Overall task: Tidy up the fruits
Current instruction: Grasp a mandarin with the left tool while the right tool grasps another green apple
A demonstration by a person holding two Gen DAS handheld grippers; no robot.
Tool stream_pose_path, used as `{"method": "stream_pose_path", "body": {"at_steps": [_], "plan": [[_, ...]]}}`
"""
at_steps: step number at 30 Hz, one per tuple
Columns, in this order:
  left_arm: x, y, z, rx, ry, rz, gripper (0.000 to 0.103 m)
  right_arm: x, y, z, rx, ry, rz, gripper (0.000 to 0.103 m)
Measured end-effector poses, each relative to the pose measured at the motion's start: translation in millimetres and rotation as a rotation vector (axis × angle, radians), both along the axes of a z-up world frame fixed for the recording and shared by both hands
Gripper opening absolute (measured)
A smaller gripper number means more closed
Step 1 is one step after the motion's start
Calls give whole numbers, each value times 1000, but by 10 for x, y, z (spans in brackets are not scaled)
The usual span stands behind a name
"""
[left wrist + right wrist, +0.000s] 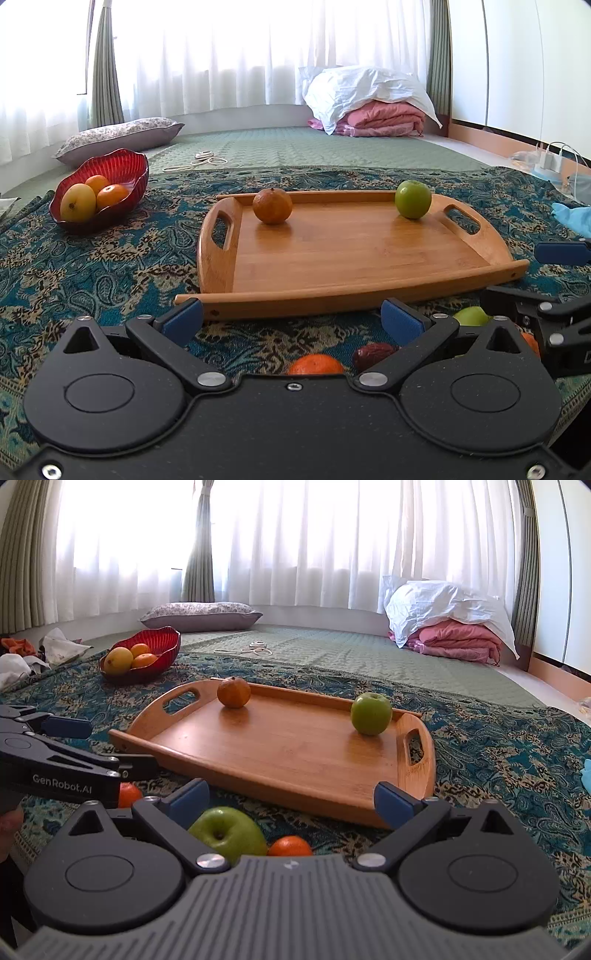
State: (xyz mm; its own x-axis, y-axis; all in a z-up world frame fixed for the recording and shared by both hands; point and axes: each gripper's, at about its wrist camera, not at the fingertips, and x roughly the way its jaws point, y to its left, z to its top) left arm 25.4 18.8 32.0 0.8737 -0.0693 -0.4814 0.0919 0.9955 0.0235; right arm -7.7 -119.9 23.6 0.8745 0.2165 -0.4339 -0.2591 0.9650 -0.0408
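Sunlit white curtains back a floor spread with a teal paisley patterned cloth (92, 266), on which a rectangular bamboo tray with cut-out handles (280, 760) holds a dull orange citrus fruit (233, 692) at its far left and a green apple (371, 713) at its far right. Loose fruit lies on the cloth just in front of the tray's near edge.

The right gripper (291, 801) stands with its blue pads spread wide and empty, a second green apple (229, 832) just below its left finger and a small bright tangerine (290, 846) beside that. The likely step is picking this apple; the pads should drop either side of its widest part and close gently, since it may roll.

The left gripper (291, 317) is likewise wide open and holds nothing. Only its view shows a dark reddish-brown date-like fruit (373, 355) beside another orange tangerine (316, 363). The right wrist view alone shows crumpled cloths at far left. Both show the red ribbed glass bowl (122, 166) of yellow and orange fruit.
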Motion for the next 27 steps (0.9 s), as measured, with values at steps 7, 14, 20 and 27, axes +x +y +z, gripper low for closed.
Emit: {"method": "stream_pose_path", "body": {"at_steps": [7,14,20,27], "plan": [[-67,-22,-78,18,9,2,103,-111,76,-90,-32,3,17,102],[-108,-63,-149,40,13,-12,103,-161,165,-164,-67,4,38,102],[-153,-70,-176,40,19,-21,102,-211,283,-249,-147,-13,63,102],[-140,-4,-222,-4,67,-24,73,-255,369,-316,-181,-23,78,102]]}}
